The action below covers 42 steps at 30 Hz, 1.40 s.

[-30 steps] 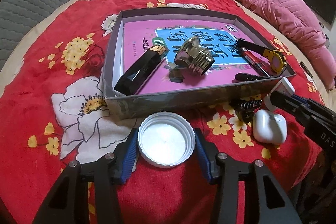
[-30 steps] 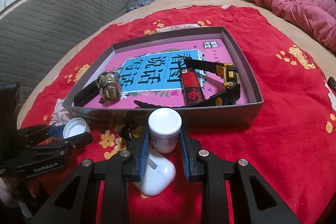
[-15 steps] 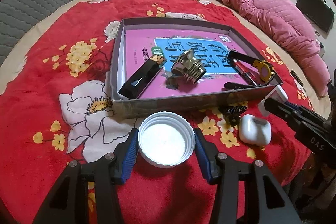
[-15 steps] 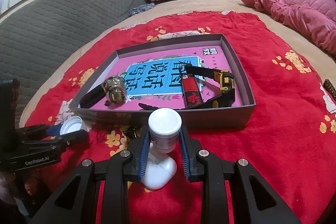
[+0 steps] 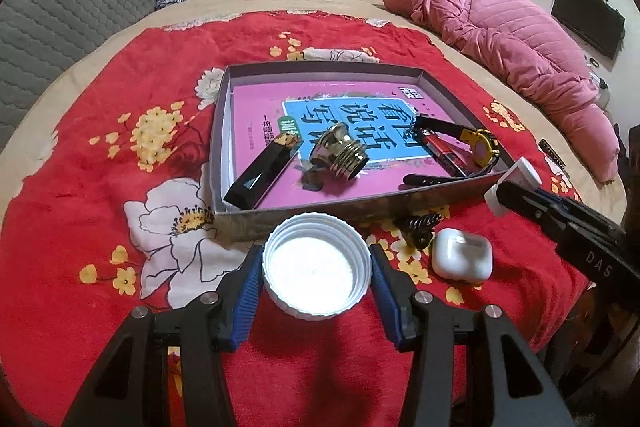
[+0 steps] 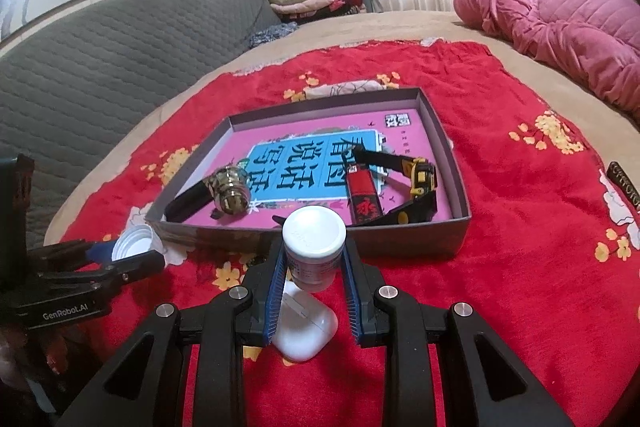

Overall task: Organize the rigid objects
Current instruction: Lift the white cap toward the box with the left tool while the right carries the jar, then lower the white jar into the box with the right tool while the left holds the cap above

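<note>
Bed (image 5: 100,39) under red floral blanket (image 5: 120,155)

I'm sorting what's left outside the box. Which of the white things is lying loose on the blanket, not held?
The white earbud case: it rests on the red blanket, while the white lid sits in the left gripper and the white bottle in the right gripper.

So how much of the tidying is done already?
About half, it seems. Done: the box already holds a watch, a lighter, a metal knob and a black bar. In hand: the left gripper holds a white cap, and the right gripper a small bottle. Left: the earbud case and a dark clip lie on the cloth.
</note>
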Each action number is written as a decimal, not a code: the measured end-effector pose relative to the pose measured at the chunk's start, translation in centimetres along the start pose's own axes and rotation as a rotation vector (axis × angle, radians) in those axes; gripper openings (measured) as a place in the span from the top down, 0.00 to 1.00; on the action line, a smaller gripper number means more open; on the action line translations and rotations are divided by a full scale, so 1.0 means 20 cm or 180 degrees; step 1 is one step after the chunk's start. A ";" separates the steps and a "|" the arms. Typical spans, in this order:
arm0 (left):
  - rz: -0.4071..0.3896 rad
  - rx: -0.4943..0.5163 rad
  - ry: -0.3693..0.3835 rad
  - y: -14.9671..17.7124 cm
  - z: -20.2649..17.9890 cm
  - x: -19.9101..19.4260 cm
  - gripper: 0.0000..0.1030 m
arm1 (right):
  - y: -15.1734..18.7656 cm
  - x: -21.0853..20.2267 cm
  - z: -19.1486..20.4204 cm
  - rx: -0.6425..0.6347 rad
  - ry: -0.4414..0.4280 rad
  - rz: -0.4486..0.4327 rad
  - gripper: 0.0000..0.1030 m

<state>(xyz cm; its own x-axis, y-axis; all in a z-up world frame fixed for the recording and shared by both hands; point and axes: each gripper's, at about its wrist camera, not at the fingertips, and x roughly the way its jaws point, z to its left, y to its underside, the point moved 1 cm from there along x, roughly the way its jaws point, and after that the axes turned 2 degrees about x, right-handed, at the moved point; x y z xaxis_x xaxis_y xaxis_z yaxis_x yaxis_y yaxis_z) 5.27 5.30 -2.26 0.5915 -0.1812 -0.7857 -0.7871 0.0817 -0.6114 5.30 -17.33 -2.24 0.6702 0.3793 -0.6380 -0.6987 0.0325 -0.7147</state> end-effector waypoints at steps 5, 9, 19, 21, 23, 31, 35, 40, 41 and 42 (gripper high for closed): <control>-0.0062 0.0082 -0.0026 -0.01 -0.03 -0.02 0.50 | -0.03 -0.04 -0.01 -0.0010 0.0032 -0.0119 0.73; -0.0102 0.0098 -0.0043 -0.02 -0.04 -0.03 0.50 | -0.04 -0.06 -0.02 -0.0010 0.0058 -0.0162 0.73; -0.0143 0.0000 -0.0033 -0.04 -0.02 -0.03 0.50 | -0.05 -0.05 -0.04 0.0025 0.0077 -0.0210 0.73; -0.0154 -0.0007 -0.0036 -0.04 -0.02 -0.02 0.50 | -0.06 -0.05 -0.04 0.0031 0.0072 -0.0210 0.73; -0.0172 -0.0021 -0.0034 -0.05 -0.01 -0.02 0.50 | -0.06 -0.05 -0.04 0.0038 0.0074 -0.0214 0.73; -0.0249 -0.0022 -0.0055 -0.14 0.00 0.03 0.50 | -0.07 -0.03 -0.05 0.0045 0.0080 -0.0209 0.73; -0.0248 -0.0026 -0.0034 -0.17 0.01 0.06 0.50 | -0.07 -0.02 -0.05 0.0034 0.0096 -0.0189 0.73; -0.0207 -0.0048 -0.0030 -0.20 0.03 0.12 0.50 | -0.08 0.00 -0.04 0.0025 0.0108 -0.0185 0.73; -0.0203 -0.0054 -0.0032 -0.21 0.04 0.13 0.50 | -0.08 0.01 -0.04 0.0016 0.0113 -0.0187 0.73; -0.0198 -0.0056 -0.0035 -0.22 0.04 0.14 0.50 | -0.09 0.01 -0.03 0.0004 0.0124 -0.0192 0.73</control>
<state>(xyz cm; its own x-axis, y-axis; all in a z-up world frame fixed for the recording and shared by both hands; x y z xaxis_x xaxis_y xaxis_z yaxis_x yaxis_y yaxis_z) 10.48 5.16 -1.77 0.6413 -0.1747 -0.7471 -0.7515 0.0534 -0.6576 6.82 -17.91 -1.35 0.7202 0.3403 -0.6045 -0.6572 0.0555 -0.7517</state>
